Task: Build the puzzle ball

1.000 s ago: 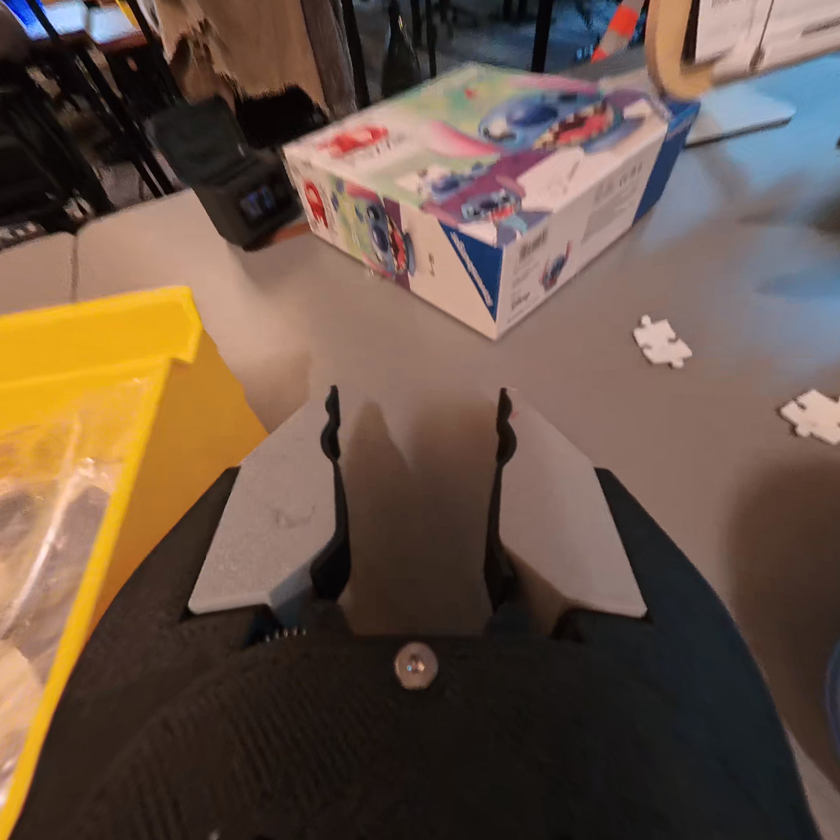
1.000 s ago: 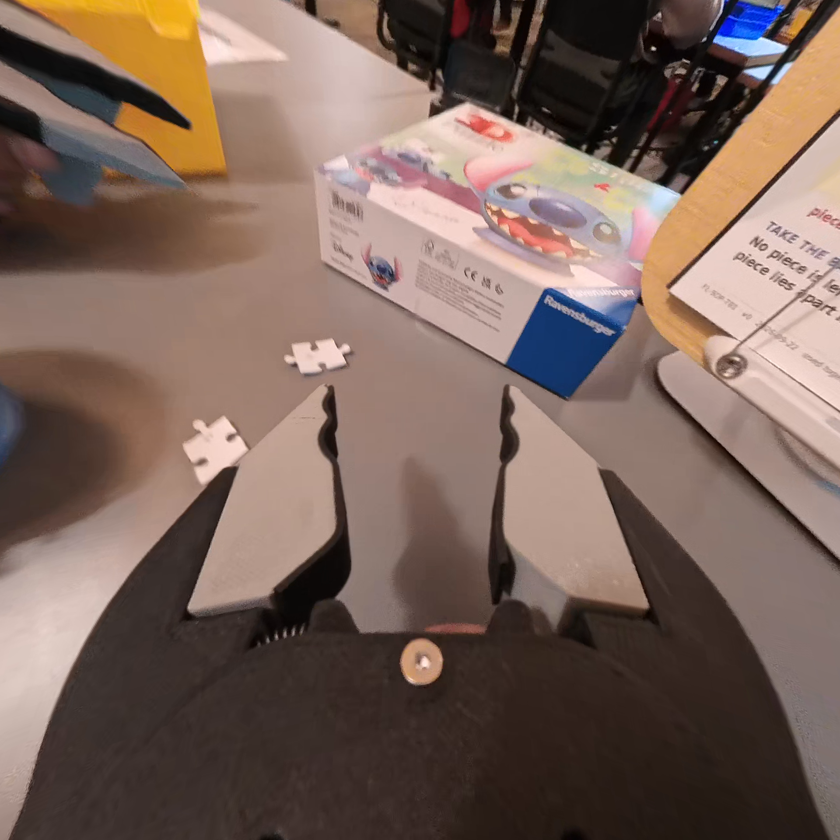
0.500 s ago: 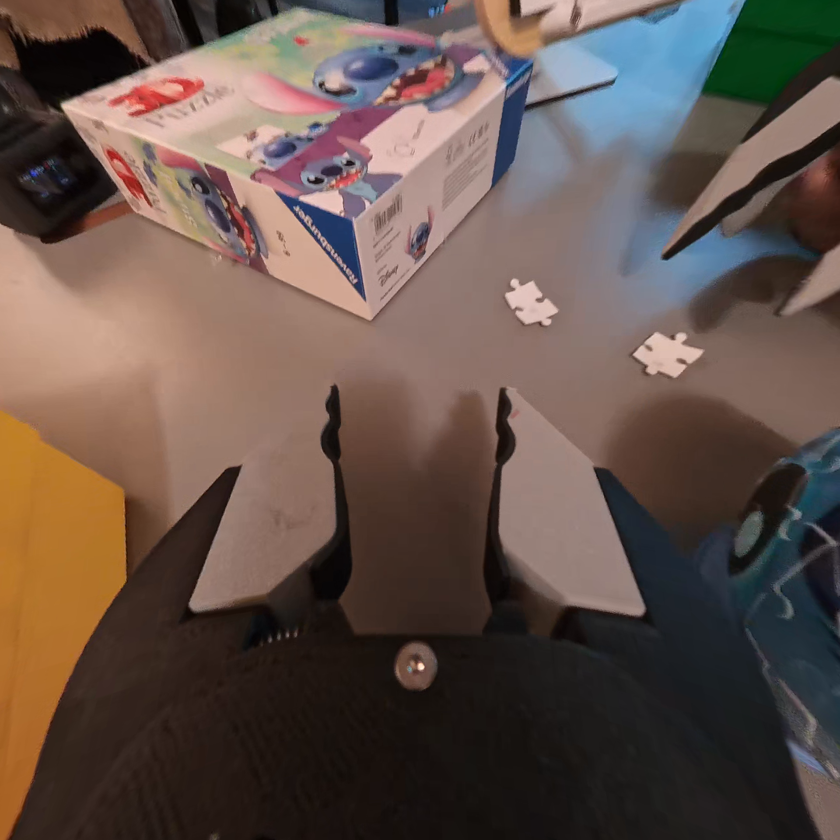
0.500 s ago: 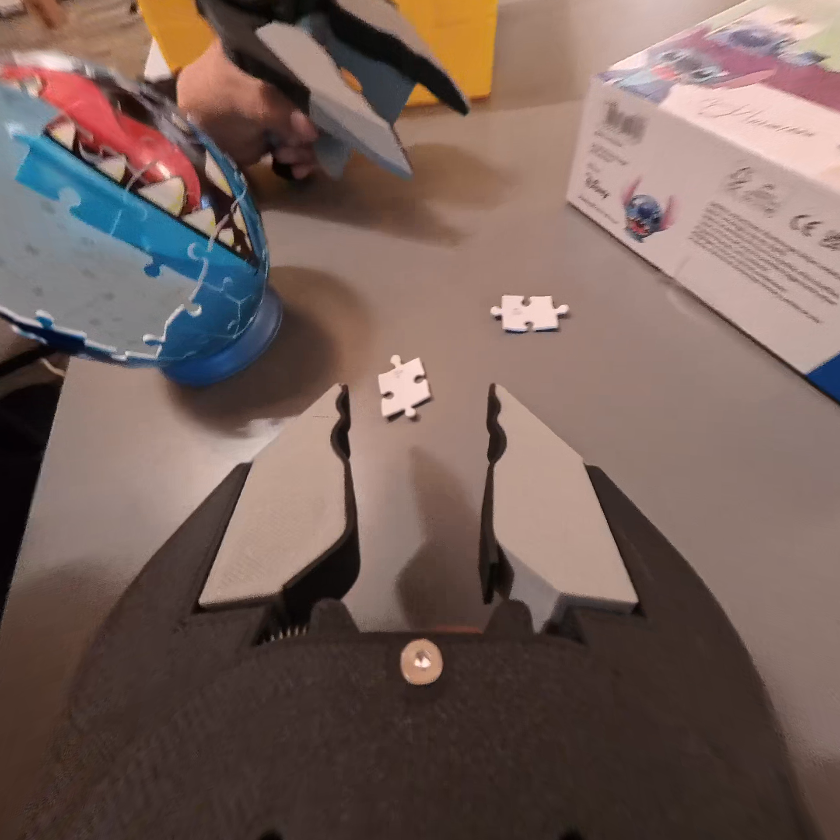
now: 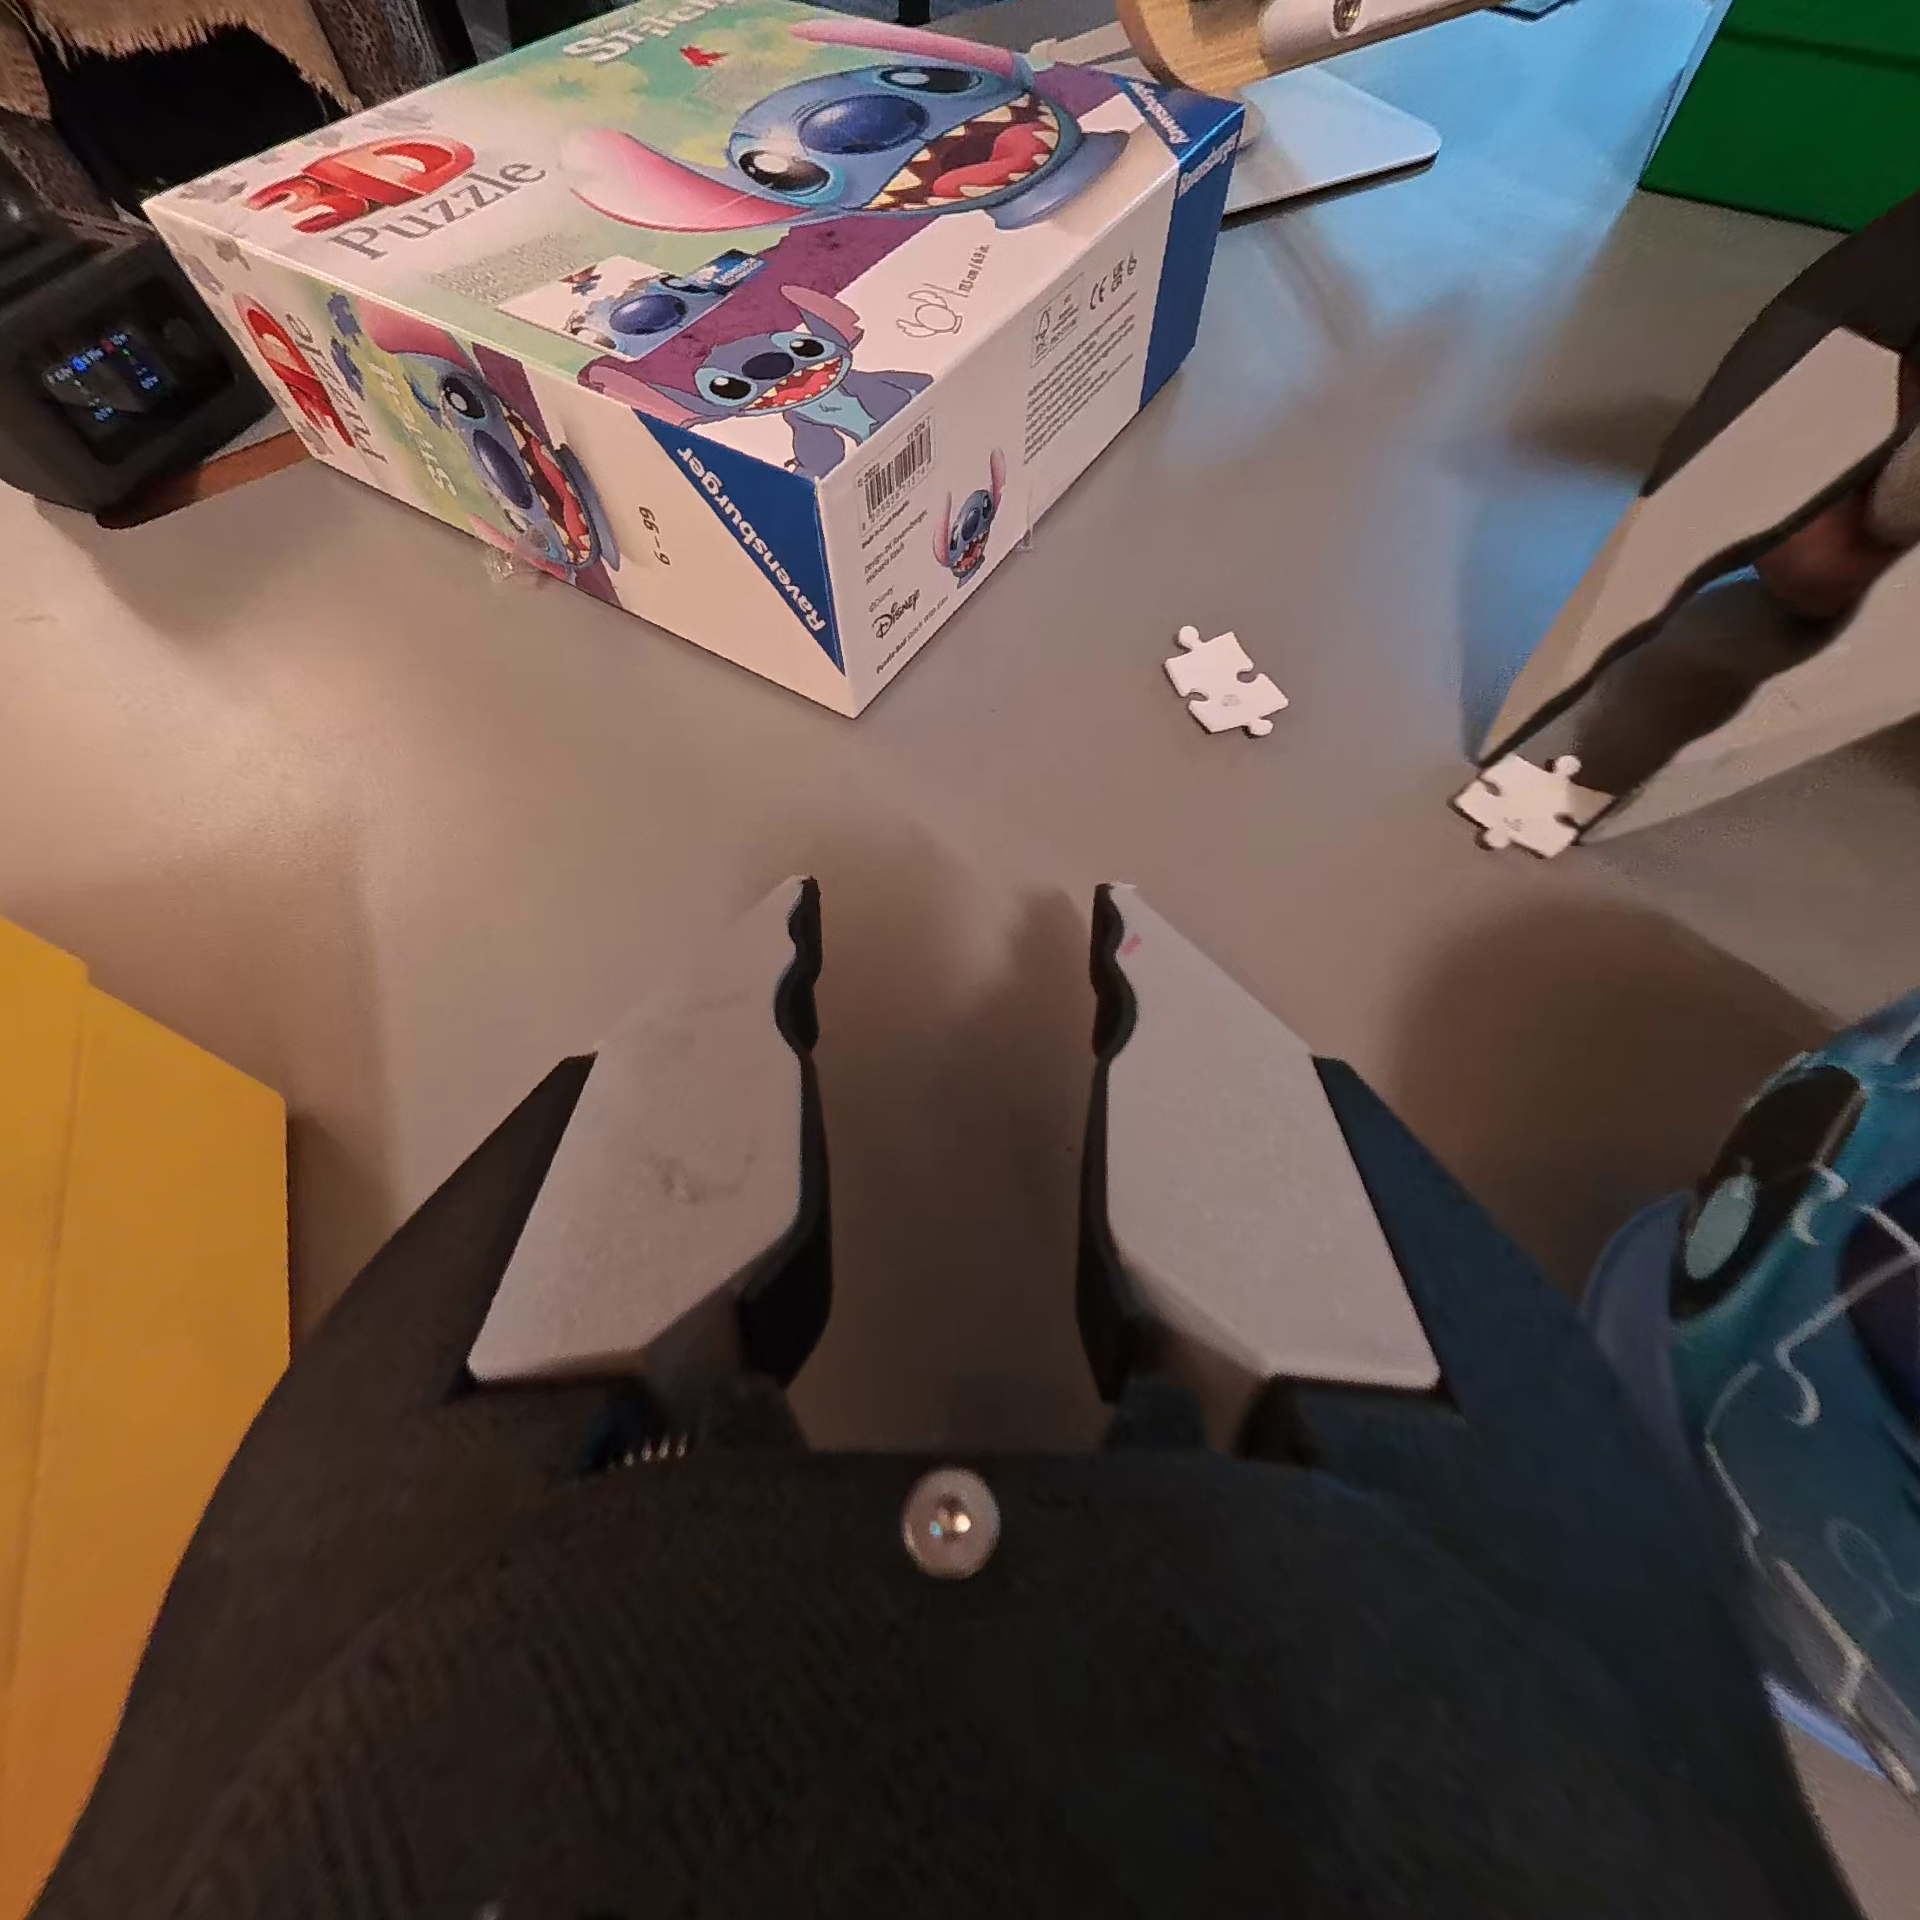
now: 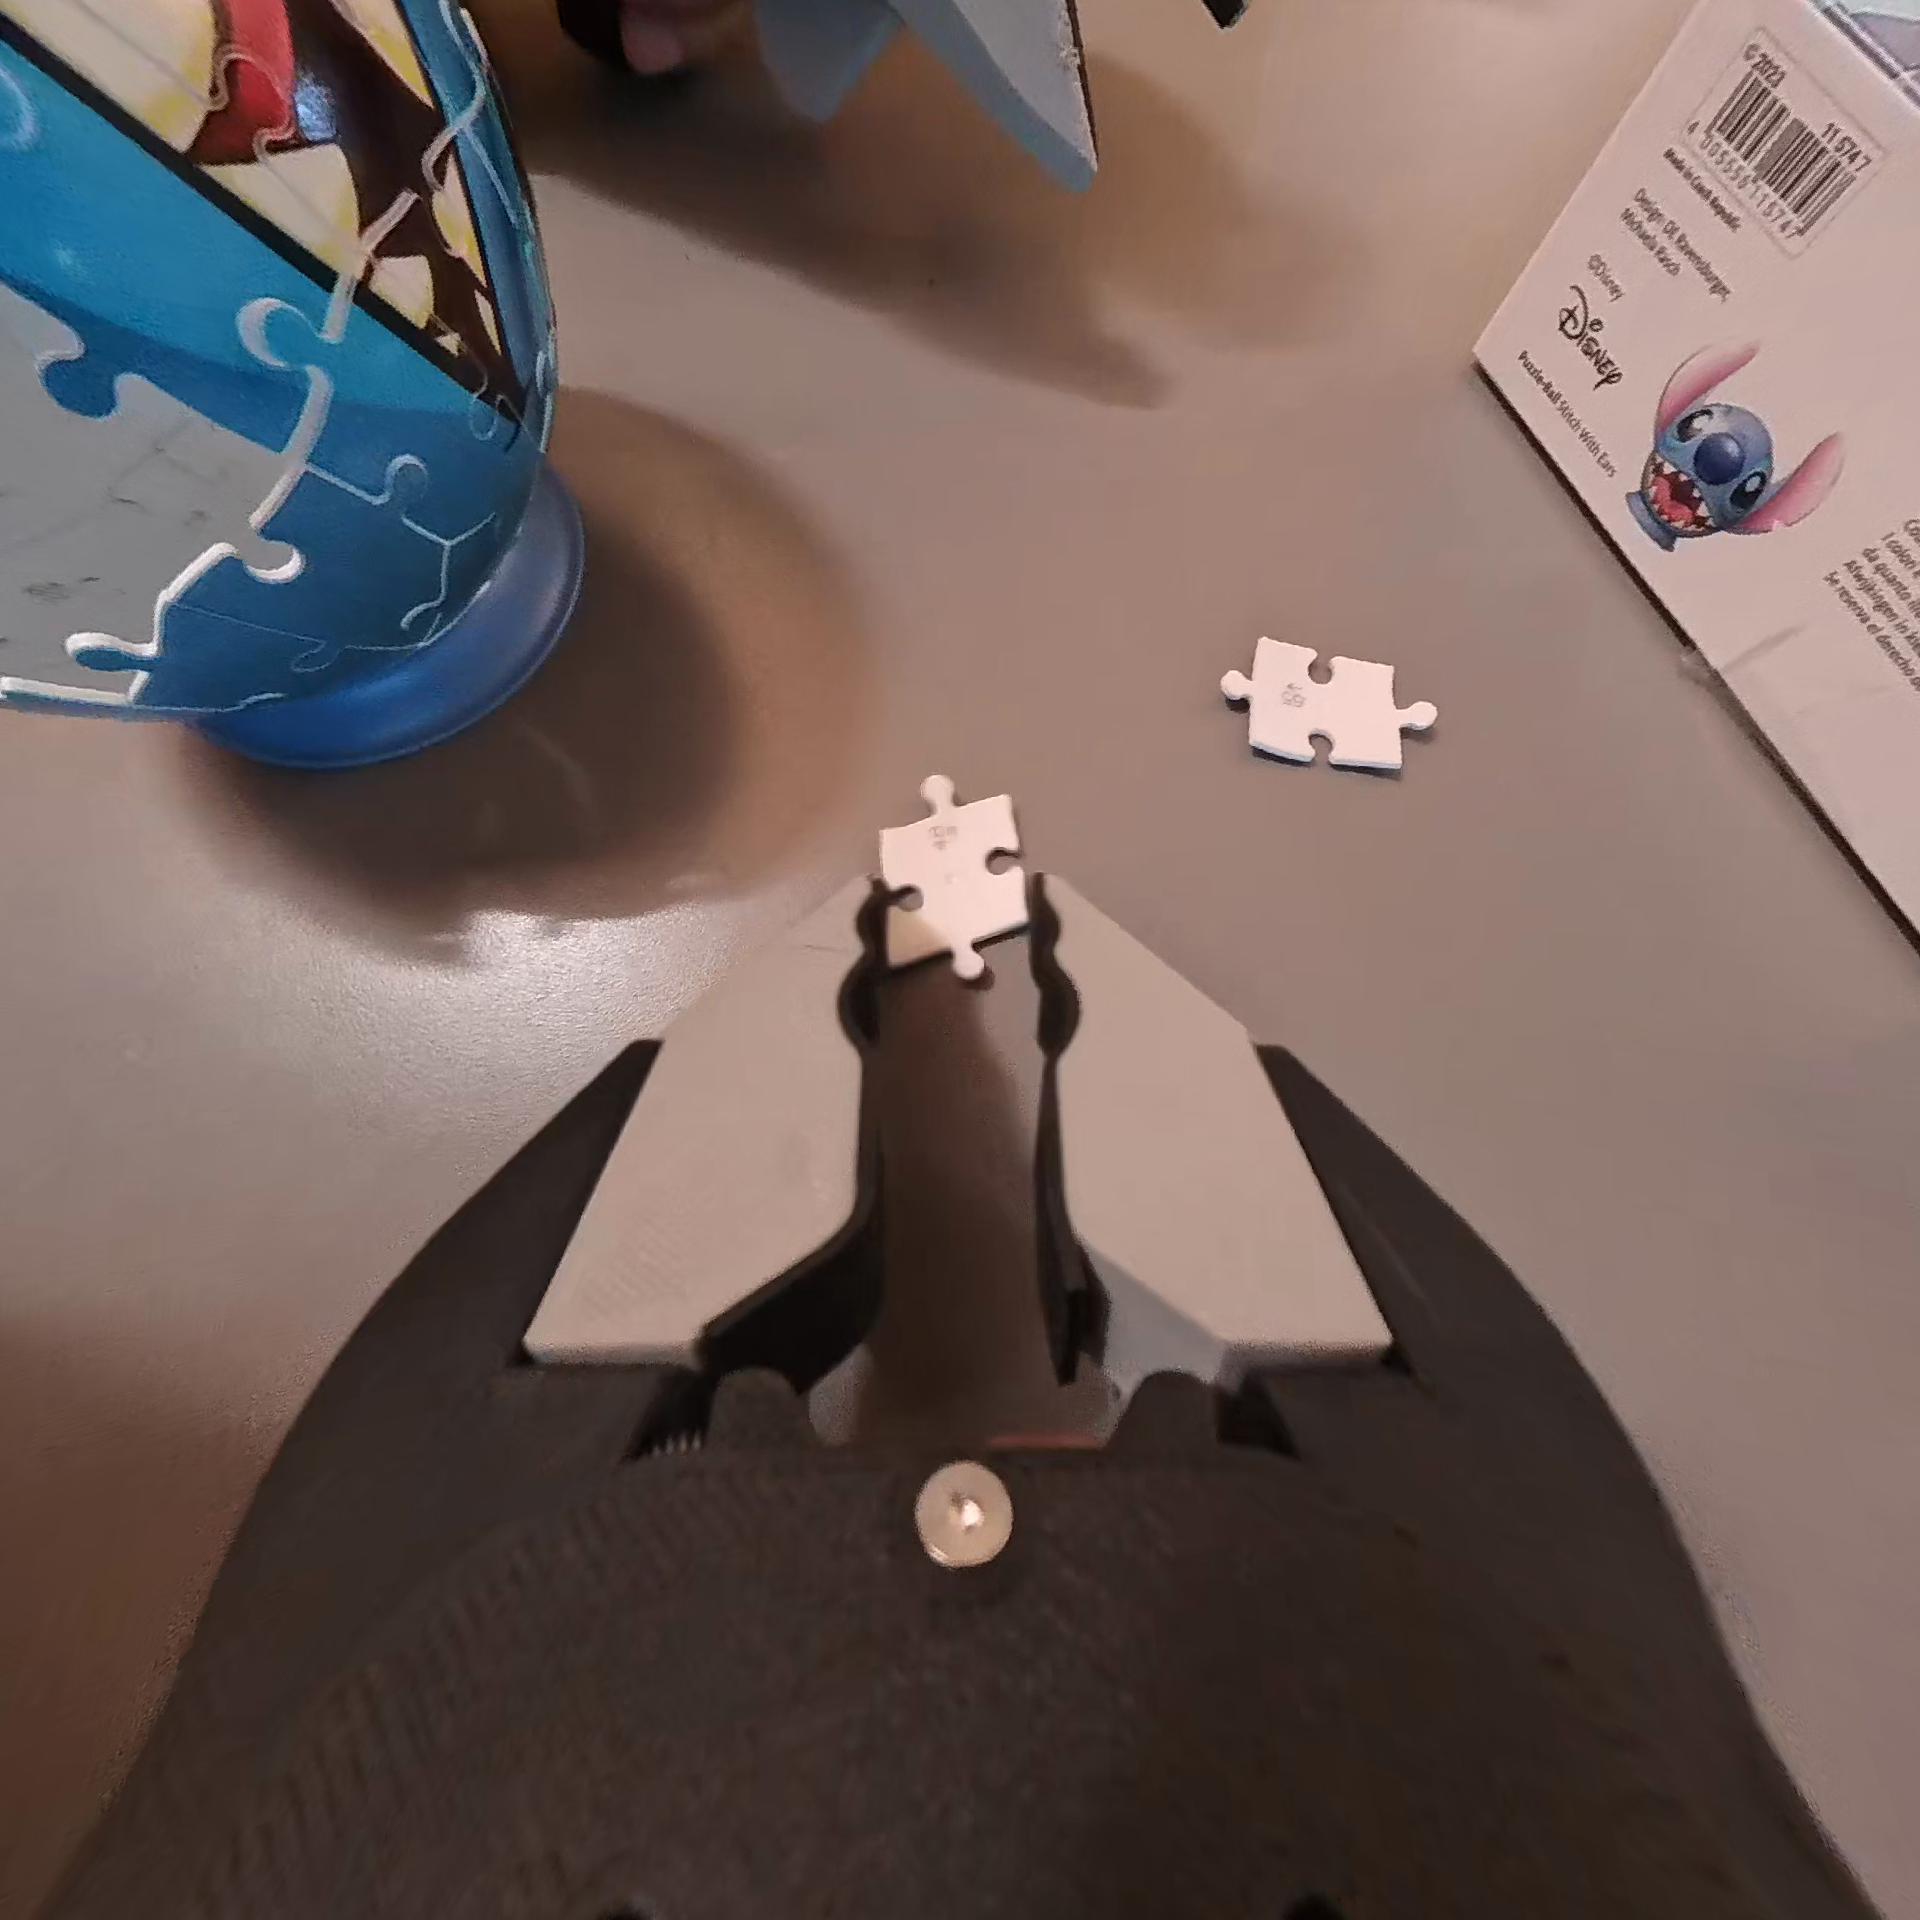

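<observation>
The partly built blue puzzle ball (image 6: 260,416) stands on its blue base (image 6: 416,717) at the left of the right wrist view; its edge shows at the right of the left wrist view (image 5: 1787,1351). A single white puzzle piece (image 6: 951,883) lies face down on the grey table, and my right gripper (image 6: 956,899) has its fingertips closed in against its two sides; the left wrist view shows this too (image 5: 1527,821). A joined pair of white pieces (image 6: 1325,707) lies nearby (image 5: 1226,681). My left gripper (image 5: 956,894) is open and empty above the table.
The printed puzzle box (image 5: 727,312) lies behind the pieces (image 6: 1766,416). A yellow bin (image 5: 104,1351) is at the left. A black device (image 5: 104,384) sits far left. A wooden sign stand on a metal plate (image 5: 1340,135) and a green box (image 5: 1808,104) are at the back. The left gripper is farther from the metal plate (image 5: 1340,135), some 50 cm, than the right, some 40 cm.
My right gripper swung left from the box, came down over the single piece and narrowed around it. My left gripper swung right, away from the yellow bin, and stays open.
</observation>
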The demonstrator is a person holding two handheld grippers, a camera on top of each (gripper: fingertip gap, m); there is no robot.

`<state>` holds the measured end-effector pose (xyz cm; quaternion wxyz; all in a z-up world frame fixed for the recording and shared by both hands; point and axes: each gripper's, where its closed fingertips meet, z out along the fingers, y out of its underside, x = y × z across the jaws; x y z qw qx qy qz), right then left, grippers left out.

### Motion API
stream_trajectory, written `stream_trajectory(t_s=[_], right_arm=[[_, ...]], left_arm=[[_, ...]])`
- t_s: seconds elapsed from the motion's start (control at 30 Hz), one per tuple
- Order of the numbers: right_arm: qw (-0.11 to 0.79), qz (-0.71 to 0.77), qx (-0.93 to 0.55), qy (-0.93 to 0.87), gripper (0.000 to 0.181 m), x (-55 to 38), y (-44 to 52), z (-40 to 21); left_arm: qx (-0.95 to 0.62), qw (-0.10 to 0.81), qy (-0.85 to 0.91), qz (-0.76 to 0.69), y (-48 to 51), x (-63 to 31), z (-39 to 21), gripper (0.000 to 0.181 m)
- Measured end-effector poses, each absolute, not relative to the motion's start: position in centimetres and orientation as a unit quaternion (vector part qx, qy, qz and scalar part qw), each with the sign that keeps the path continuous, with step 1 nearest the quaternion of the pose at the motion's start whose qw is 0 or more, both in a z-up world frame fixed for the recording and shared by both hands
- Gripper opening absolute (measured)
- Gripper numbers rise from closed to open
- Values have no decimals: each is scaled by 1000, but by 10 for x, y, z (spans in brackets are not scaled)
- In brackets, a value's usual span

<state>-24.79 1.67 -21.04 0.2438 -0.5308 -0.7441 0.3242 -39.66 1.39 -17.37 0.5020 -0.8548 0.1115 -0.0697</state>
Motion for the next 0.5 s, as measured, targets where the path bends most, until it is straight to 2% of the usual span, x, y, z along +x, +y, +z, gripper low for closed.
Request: stream_trajectory(t_s=[0.27,0.5], right_arm=[[279,340,-522,-731,23,-250,18,-196],[400,322,-502,-696,23,-271,48,-153]], left_arm=[[-858,489,139,-79,13,-387,-177,42],[-843,462,162,-223,12,-347,-144,24]])
